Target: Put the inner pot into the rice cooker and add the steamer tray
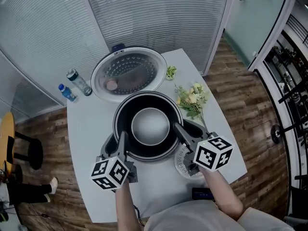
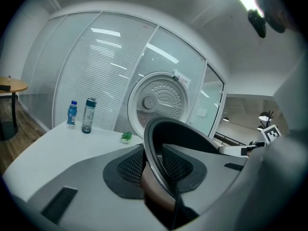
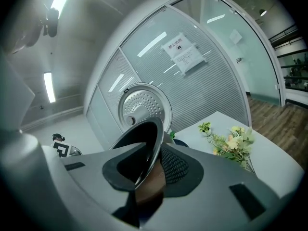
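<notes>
The black inner pot, with a pale grey inside, hangs over the open rice cooker, whose dark shoulders show on both sides. My left gripper is shut on the pot's near-left rim and my right gripper on its right rim. In the left gripper view the rim runs between the mesh pads; the right gripper view shows the rim pinched the same way. The cooker's round lid stands open behind. A white perforated steamer tray lies on the table, partly hidden under my right gripper.
Two bottles stand at the white table's far left. A bunch of flowers lies right of the cooker, with a small green plant beyond. A dark flat object rests near the front edge.
</notes>
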